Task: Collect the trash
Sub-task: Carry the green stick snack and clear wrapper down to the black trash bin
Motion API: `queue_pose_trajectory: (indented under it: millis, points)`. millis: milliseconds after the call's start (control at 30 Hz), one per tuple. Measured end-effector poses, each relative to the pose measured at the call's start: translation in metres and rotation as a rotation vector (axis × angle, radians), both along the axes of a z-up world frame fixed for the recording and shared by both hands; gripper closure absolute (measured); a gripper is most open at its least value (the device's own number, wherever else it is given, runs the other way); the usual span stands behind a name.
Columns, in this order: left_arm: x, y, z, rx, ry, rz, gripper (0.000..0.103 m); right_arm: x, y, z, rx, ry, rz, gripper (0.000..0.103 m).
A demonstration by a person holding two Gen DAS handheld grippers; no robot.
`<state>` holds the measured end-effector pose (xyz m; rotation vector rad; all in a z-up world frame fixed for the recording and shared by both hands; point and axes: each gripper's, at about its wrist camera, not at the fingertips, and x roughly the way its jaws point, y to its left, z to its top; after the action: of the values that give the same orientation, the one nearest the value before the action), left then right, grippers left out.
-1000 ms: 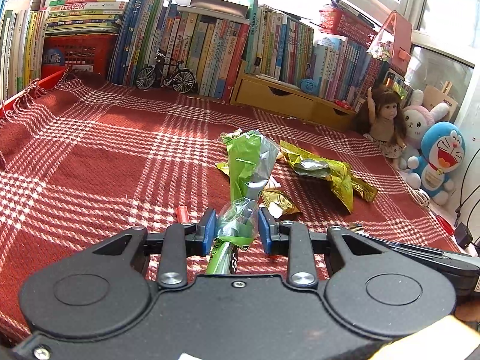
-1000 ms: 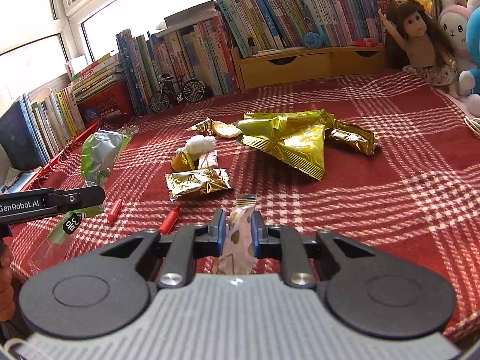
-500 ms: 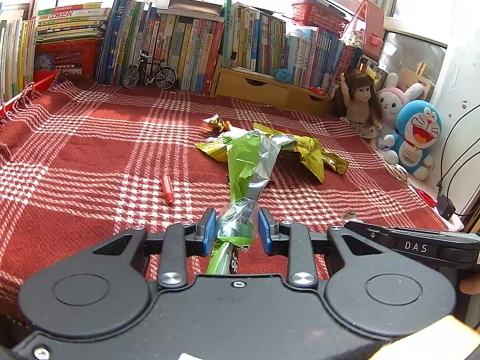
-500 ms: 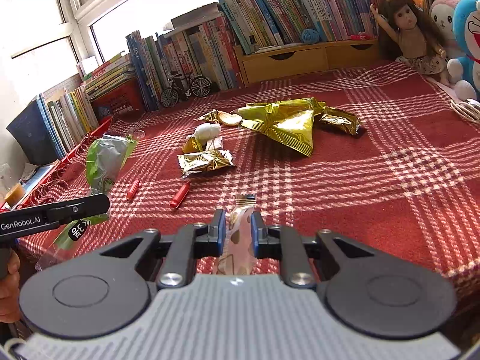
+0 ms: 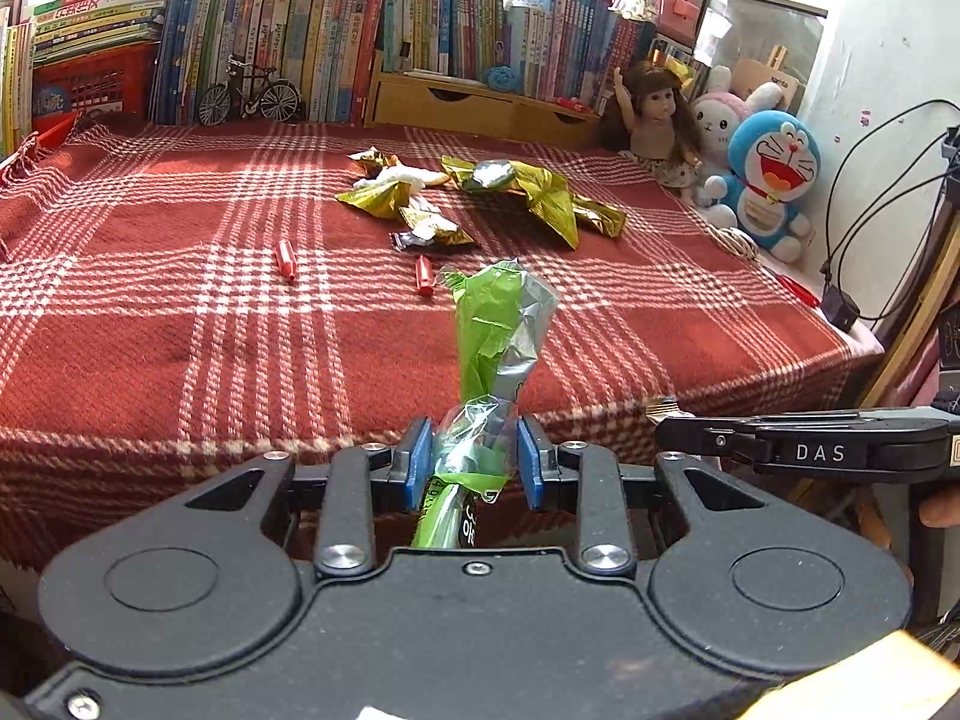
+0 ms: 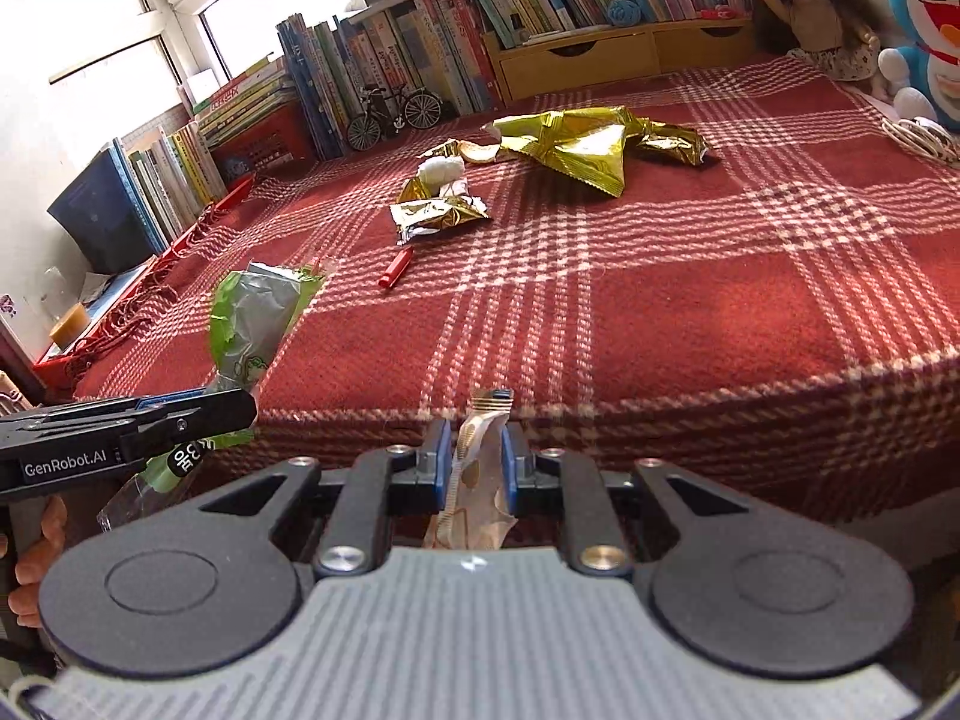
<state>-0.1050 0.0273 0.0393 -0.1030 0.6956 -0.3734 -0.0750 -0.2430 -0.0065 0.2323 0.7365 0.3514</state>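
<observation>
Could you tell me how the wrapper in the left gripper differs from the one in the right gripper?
The green wrapper in the left gripper is green and silver, while the beige wrapper in the right gripper is pale with brown spots. The green wrapper is larger and stands well above its pads; the beige wrapper is slim and barely clears its pads. Both are clamped and held off the blanket.

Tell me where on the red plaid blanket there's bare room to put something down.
Free: the wide near strip between the blanket edge and the two red caps, and the left side toward the toy bicycle. Crowded: the middle back, where gold wrappers lie bunched, and the right edge by the doll.
</observation>
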Motion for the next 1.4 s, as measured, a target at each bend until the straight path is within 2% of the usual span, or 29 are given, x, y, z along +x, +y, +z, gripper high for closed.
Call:
queue_pose_trajectory:
  millis: [167,367,567,833,1233,1400]
  points:
    - [-0.02,-0.009,-0.017,0.052,0.04,-0.052,0.074,-0.014,0.001,-0.021,0.0,0.088,0.019,0.081]
    - [-0.031,-0.016,-0.052,0.066,0.153,-0.084,0.074,-0.016,0.004,-0.052,0.016,0.207,0.016,0.081]
    - [-0.016,-0.014,-0.093,0.049,0.31,-0.072,0.074,-0.014,0.007,-0.082,0.041,0.311,-0.017,0.081]
    - [0.014,-0.019,-0.147,0.091,0.473,-0.059,0.074,0.001,0.003,-0.119,0.077,0.448,-0.079,0.078]
    - [0.035,-0.037,-0.212,0.207,0.594,-0.038,0.074,0.03,0.008,-0.175,0.065,0.598,-0.114,0.077]
    - [0.035,-0.036,-0.226,0.208,0.611,-0.012,0.074,0.037,0.008,-0.198,0.084,0.656,-0.13,0.077]
